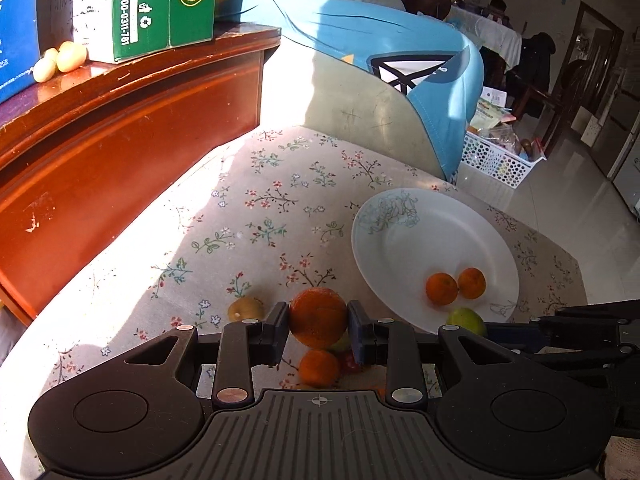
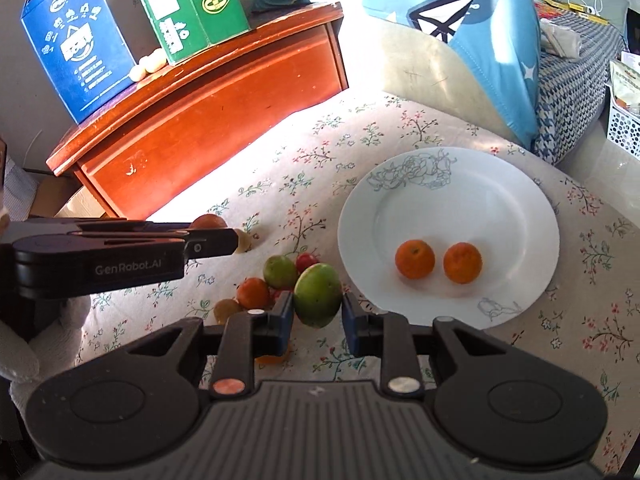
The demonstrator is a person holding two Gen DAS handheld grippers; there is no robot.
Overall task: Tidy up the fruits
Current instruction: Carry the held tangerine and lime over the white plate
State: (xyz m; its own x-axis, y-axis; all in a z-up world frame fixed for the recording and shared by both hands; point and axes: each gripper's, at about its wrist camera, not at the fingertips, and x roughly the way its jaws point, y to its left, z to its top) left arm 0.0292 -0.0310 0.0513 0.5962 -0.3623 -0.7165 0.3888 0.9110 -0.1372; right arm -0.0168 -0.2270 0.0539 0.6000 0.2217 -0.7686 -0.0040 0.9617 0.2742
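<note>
My left gripper (image 1: 318,312) is shut on a large orange (image 1: 318,322), lifted above the floral cloth. In the right wrist view this left gripper (image 2: 224,240) reaches in from the left. My right gripper (image 2: 317,304) is shut on a green fruit (image 2: 318,295), also seen as the green fruit (image 1: 466,320) by the plate's near rim. The white plate (image 2: 480,208) holds two small oranges (image 2: 415,259) (image 2: 463,263). On the cloth left of the plate lies a pile: a green fruit (image 2: 280,271), a red one (image 2: 306,261), a small orange (image 2: 252,292) and a kiwi (image 2: 226,310).
A red-brown wooden cabinet (image 2: 208,112) stands behind the cloth, bearing a green box (image 2: 192,4), a blue box (image 2: 80,40) and pale small fruits (image 1: 64,58). A blue cushion (image 1: 360,36) lies behind the plate. A white basket (image 1: 496,160) sits on the floor.
</note>
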